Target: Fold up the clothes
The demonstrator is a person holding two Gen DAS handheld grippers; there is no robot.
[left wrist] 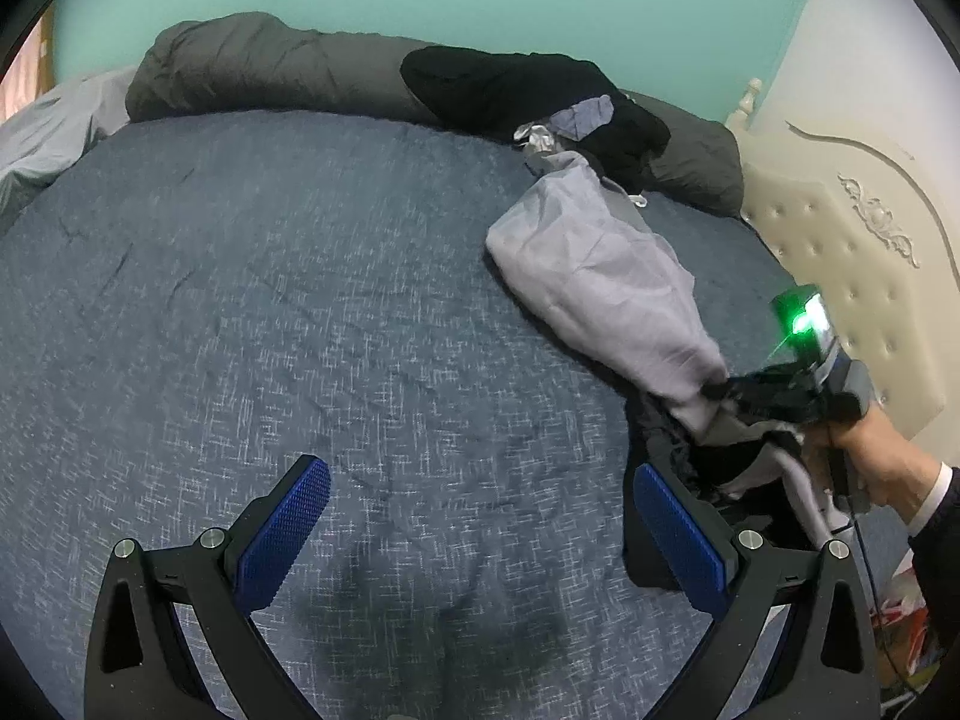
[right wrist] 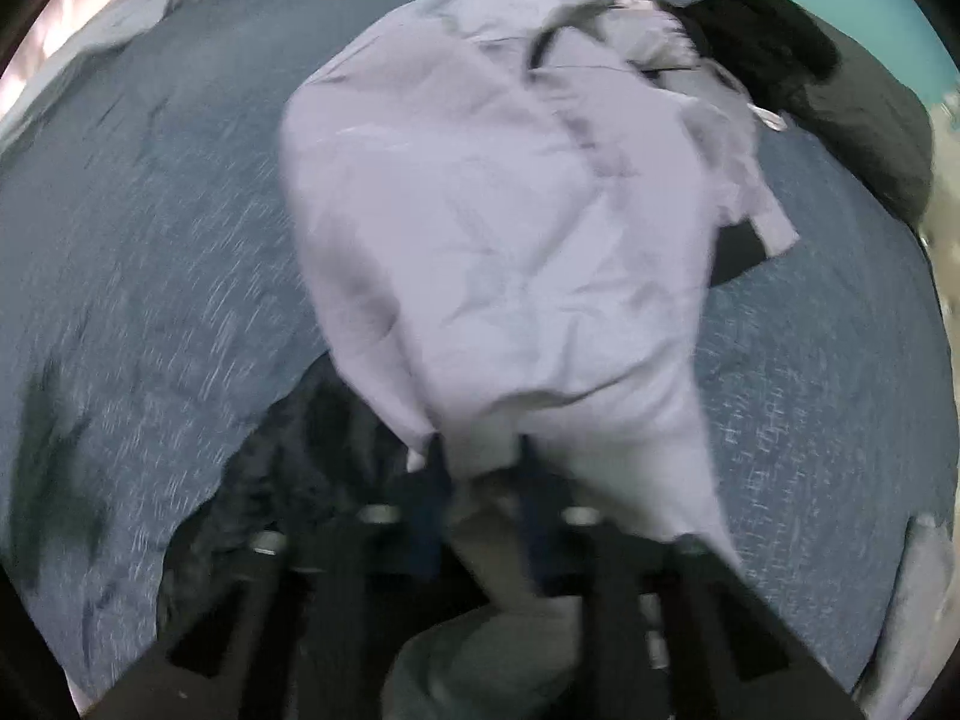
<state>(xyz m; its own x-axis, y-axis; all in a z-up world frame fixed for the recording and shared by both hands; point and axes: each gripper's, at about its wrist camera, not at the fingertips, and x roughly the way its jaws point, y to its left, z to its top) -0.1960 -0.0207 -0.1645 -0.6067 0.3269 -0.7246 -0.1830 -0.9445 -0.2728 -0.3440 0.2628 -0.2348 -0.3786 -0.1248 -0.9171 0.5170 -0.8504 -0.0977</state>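
1. We see our right gripper [right wrist: 480, 468] clamped on one end of the pale grey garment [left wrist: 600, 264], which stretches from it across the blue bedspread [left wrist: 300, 300] toward a black clothes pile [left wrist: 528, 96]
2. Our left gripper [left wrist: 480, 534] hangs above bare bedspread, jaws wide apart, nothing between them
3. A dark grey duvet roll [left wrist: 258, 69] lies along the far edge, under the black clothes
4. We can make out no readable writing

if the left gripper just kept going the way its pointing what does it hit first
Most likely the bare blue bedspread. The left gripper hangs open and angled down over it; the grey garment lies off to the right.
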